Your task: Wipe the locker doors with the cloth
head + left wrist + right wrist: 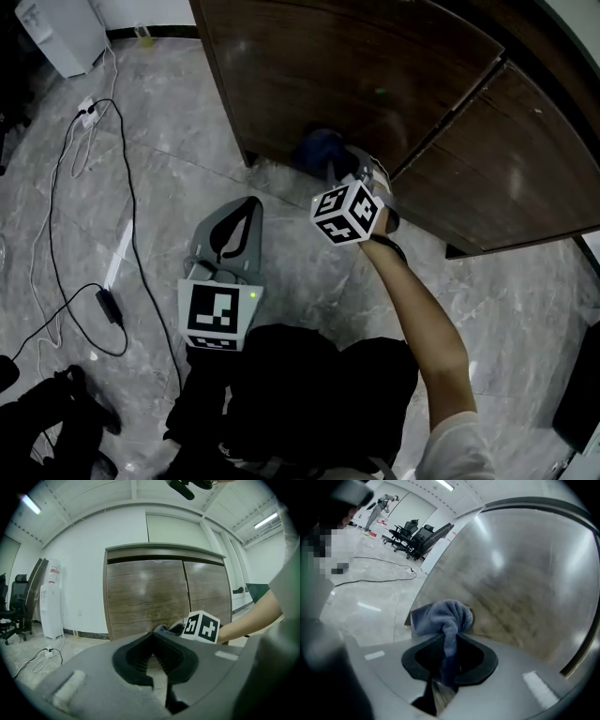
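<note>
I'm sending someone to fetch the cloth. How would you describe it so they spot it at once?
Find the dark brown wooden locker on the grey floor. At the foot of its left door, the right gripper pinches the cloth: a bunched blue-grey fleecy rag, the only soft thing there.

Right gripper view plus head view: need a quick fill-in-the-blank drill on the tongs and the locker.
1. The right tongs are shut on a bunched blue ___.
2. In the head view, the cloth is at the foot of the ___-hand locker door.
3. The left tongs are held back from the locker, tips together, and grip ___.

Missing words: cloth; left; nothing
</note>
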`<state>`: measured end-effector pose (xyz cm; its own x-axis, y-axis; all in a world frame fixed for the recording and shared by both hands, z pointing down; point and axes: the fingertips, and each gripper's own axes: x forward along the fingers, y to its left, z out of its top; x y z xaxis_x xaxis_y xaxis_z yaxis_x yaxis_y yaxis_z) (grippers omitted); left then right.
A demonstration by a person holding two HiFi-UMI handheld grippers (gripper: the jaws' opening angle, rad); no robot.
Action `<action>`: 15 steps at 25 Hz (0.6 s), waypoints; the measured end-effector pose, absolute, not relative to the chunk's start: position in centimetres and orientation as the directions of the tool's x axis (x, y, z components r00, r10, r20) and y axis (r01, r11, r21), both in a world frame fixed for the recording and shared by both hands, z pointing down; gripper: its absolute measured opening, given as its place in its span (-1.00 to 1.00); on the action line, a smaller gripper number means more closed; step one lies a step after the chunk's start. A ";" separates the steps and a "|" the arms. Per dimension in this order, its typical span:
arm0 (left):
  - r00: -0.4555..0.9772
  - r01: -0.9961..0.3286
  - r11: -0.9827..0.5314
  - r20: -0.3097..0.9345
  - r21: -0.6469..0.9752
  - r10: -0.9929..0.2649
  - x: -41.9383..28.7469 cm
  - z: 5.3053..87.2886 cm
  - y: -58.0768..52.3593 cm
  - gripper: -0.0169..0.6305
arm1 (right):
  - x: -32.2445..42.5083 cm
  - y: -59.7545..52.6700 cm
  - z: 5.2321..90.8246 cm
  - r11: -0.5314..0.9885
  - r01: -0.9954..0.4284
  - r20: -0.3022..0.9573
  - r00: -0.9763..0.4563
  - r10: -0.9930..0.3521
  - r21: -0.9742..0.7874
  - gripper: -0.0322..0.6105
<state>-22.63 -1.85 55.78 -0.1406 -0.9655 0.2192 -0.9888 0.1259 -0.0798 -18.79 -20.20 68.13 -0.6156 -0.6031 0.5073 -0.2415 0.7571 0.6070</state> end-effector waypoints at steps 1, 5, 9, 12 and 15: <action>-0.146 -0.988 0.132 0.215 -0.080 -0.966 -22.8 55.5 -1.8 -0.94 | -19.2 -20.1 66.4 0.751 -0.246 0.487 -0.631 -0.603 0.612 -0.67; -0.177 -0.983 0.161 0.194 -0.092 -0.965 -23.8 54.2 -1.5 -0.94 | -20.7 -20.0 59.6 0.735 -0.284 0.408 -0.683 -0.606 0.616 -0.67; -0.212 -0.975 0.196 0.179 -0.107 -0.961 -25.0 53.2 -0.7 -0.94 | -21.7 -20.0 53.6 0.716 -0.333 0.328 -0.717 -0.615 0.614 -0.66; -0.237 -0.970 0.221 0.178 -0.105 -0.955 -25.9 52.7 0.0 -0.94 | -22.0 -20.0 49.4 0.696 -0.368 0.271 -0.730 -0.627 0.617 -0.66; -0.254 -0.965 0.239 0.172 -0.103 -0.952 -26.9 52.1 0.6 -0.94 | -22.5 -20.1 45.4 0.674 -0.406 0.213 -0.739 -0.640 0.617 -0.66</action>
